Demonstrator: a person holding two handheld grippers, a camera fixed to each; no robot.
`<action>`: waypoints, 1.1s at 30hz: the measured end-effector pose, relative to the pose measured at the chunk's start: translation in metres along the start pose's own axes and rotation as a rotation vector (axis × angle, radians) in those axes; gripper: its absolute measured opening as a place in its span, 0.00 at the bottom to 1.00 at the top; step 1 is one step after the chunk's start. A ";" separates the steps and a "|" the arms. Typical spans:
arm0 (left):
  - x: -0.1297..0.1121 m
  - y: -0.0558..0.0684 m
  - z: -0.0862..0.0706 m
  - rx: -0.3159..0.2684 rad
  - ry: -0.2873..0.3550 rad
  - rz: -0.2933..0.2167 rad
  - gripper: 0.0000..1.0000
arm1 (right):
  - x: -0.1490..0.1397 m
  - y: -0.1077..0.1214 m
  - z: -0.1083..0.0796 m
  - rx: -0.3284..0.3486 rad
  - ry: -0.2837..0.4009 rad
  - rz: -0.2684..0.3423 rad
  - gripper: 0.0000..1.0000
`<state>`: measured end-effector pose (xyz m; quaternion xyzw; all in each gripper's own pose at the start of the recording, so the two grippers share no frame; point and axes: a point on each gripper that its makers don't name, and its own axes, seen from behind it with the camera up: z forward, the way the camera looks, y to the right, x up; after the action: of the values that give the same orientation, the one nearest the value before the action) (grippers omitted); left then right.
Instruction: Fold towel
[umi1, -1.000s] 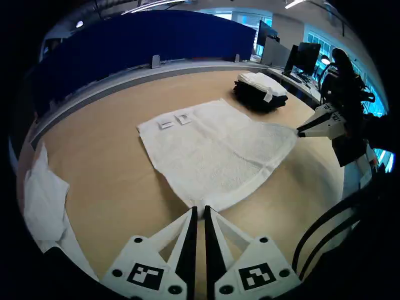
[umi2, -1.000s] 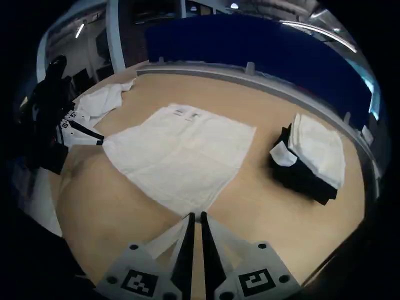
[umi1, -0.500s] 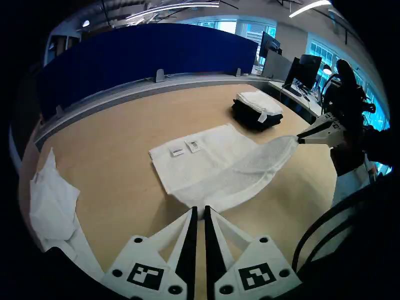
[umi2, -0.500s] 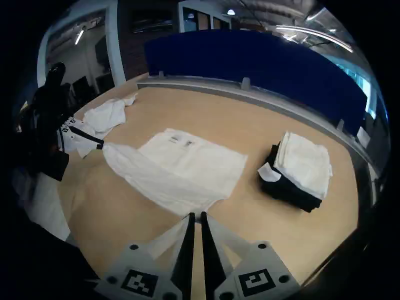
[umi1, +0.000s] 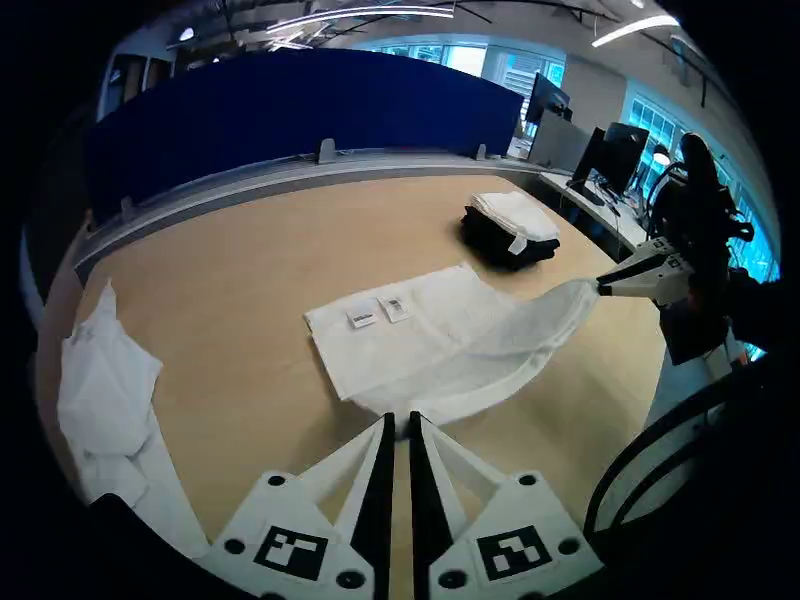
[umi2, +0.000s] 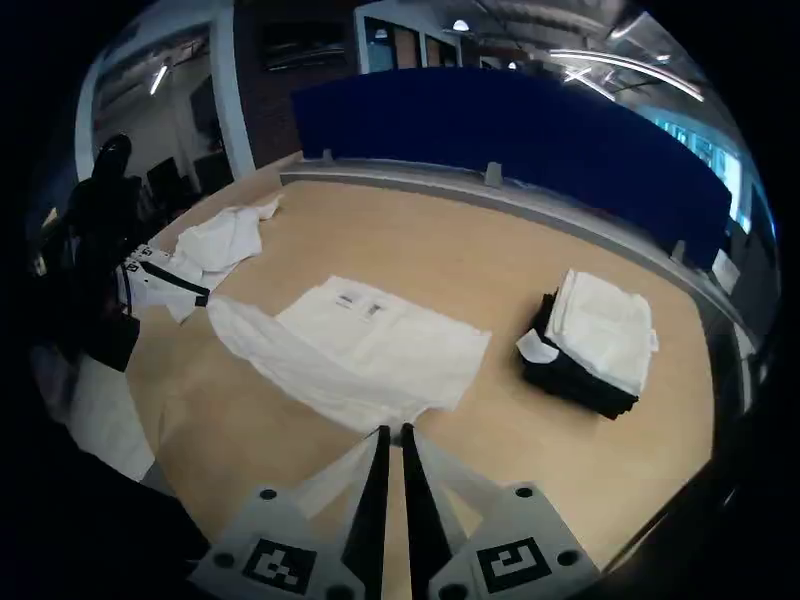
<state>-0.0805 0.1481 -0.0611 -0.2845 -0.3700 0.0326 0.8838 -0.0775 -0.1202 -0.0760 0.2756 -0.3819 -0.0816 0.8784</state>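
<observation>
Towel (umi1: 430, 335), flat on the table (umi1: 230, 300) a second ago, now rises at its near edge, left gripper (umi1: 400, 418) and right gripper (umi2: 392, 430) each clamped on a corner, starting the fold

One table (umi1: 230, 260) is seen, and one open towel (umi1: 440, 335) is counted on it, with two tags (umi1: 361, 318). One crumpled heap (umi1: 100, 390) of cloth and one stack (umi1: 510, 225) of folded cloths are counted besides. Two tools are counted: the left tool (umi1: 400, 425) and the right tool (umi2: 390, 432). One blue screen (umi1: 290, 100) is seen.
</observation>
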 end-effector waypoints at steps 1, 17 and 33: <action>0.000 0.000 0.000 0.000 0.000 -0.002 0.10 | 0.000 0.000 0.000 0.000 -0.001 0.003 0.09; 0.024 -0.022 0.028 0.014 -0.006 -0.032 0.10 | 0.018 0.025 0.030 -0.018 -0.033 -0.010 0.09; 0.049 -0.059 0.081 0.042 -0.031 -0.034 0.10 | 0.040 0.071 0.088 -0.042 -0.063 0.005 0.09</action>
<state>-0.1088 0.1508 0.0473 -0.2589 -0.3878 0.0298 0.8841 -0.1173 -0.1124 0.0364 0.2533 -0.4084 -0.0964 0.8716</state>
